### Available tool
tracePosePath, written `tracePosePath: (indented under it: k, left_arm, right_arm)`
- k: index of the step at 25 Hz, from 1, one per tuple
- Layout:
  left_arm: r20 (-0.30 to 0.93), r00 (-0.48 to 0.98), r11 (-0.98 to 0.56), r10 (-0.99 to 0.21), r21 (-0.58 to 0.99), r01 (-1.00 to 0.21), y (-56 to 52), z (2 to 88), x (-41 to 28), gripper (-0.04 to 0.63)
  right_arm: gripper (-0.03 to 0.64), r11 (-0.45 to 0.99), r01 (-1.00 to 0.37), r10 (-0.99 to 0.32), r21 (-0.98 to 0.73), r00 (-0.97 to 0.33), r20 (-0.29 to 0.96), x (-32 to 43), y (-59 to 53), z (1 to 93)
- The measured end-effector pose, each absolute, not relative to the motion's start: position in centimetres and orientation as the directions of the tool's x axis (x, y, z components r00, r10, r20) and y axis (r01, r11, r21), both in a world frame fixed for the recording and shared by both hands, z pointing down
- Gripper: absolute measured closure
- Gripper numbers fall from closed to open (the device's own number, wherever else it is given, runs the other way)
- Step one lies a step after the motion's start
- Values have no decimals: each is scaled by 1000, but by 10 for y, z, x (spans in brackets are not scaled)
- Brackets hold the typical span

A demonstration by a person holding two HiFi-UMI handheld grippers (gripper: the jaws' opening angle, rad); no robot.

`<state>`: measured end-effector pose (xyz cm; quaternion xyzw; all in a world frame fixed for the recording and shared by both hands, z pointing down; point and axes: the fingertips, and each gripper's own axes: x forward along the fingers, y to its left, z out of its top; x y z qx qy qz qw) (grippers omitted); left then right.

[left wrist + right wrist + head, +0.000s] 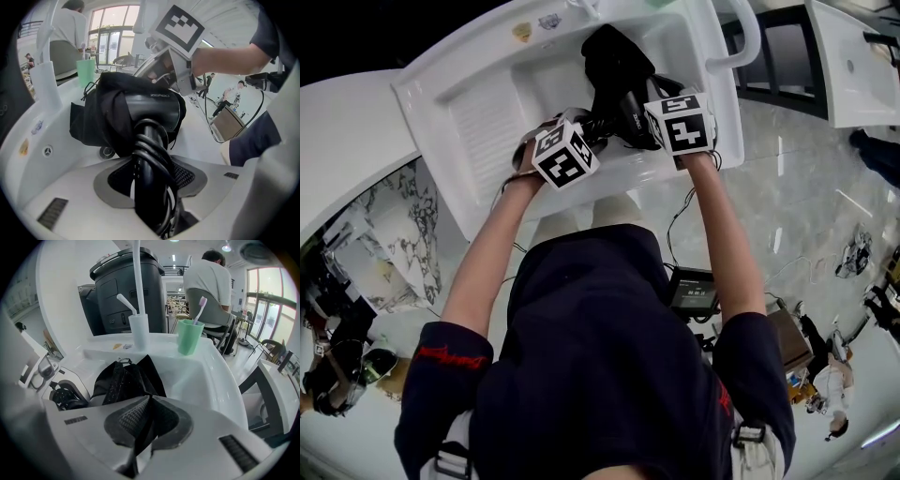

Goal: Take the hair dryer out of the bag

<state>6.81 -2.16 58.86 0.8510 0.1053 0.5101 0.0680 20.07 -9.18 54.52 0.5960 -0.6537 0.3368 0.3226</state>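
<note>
A black hair dryer sticks partly out of a black fabric bag over a white sink. My left gripper is shut on the dryer's handle, which has the black cord wound round it. My right gripper is shut on a fold of the bag, pinching the cloth between its pads. In the head view both grippers meet at the near edge of the basin, the left gripper beside the right gripper, with the dryer between them and the bag lying behind.
A green cup with a toothbrush and a white cup stand on the sink's back ledge. A tall white faucet pipe rises there. A person in a white shirt sits behind. A ribbed drain surface lies at the left.
</note>
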Motion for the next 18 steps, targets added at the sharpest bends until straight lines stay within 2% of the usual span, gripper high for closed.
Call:
tracePosePath:
  k: [18]
  left_arm:
    - [834, 460, -950, 304, 231, 209, 4, 563, 50, 385]
  right_arm:
    - [575, 60, -996, -536, -66, -87, 840, 198, -80, 549]
